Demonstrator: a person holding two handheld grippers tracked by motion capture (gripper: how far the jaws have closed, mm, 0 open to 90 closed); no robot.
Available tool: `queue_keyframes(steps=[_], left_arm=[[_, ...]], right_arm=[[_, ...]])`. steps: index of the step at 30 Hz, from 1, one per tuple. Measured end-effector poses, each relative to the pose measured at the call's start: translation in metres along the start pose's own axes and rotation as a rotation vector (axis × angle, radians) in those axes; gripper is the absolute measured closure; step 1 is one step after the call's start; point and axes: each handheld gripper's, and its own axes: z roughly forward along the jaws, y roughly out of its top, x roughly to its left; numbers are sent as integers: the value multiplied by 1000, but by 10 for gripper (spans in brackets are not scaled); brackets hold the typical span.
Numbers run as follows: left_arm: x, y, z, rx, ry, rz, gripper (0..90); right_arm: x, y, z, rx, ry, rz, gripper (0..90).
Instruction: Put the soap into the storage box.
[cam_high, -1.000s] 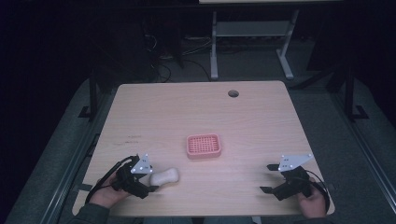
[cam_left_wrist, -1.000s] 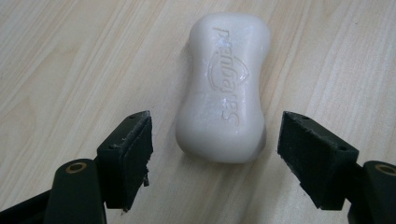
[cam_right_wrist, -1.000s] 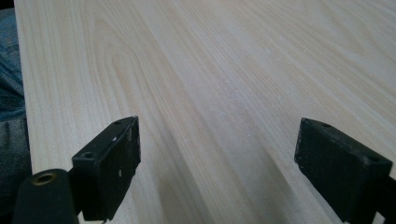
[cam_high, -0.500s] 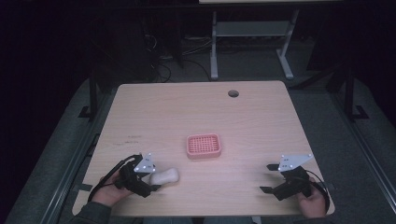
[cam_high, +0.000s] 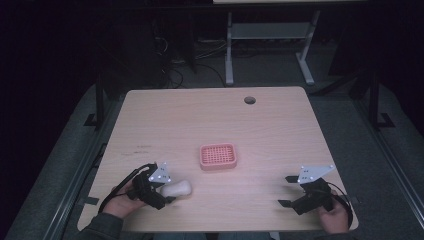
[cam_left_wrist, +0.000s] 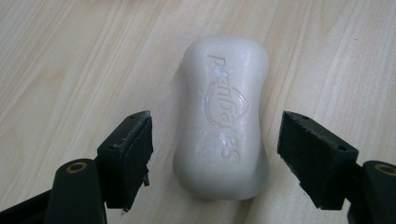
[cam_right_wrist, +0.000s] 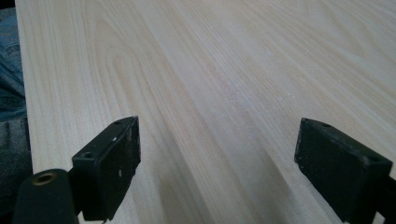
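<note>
A white bar of soap (cam_high: 176, 189) lies flat on the wooden table (cam_high: 215, 120) near the front left. Raised lettering shows on the soap (cam_left_wrist: 223, 119) in the left gripper view. My left gripper (cam_high: 167, 192) is open, its jaws standing on either side of the bar's near end with gaps on both sides. A pink slotted soap dish (cam_high: 217, 156) sits at the table's middle, a short way beyond and to the right of the soap. My right gripper (cam_high: 286, 191) is open at the front right, over bare wood (cam_right_wrist: 219, 93).
A round cable hole (cam_high: 249, 100) sits near the table's far edge. The front edge of the table runs close behind both hands. A metal stand (cam_high: 267, 35) and cables lie on the dark floor beyond the table.
</note>
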Motion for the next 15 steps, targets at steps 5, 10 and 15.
queue_keyframes(steps=[5,10,15], left_arm=[[1,2,3,11,-7,1,264],[2,5,6,14,-18,-3,266],[3,9,9,26,-32,6,308]], right_arm=[[0,0,0,-2,0,-3,141],[0,0,0,-1,0,-4,141],[0,0,0,-3,0,-5,141]])
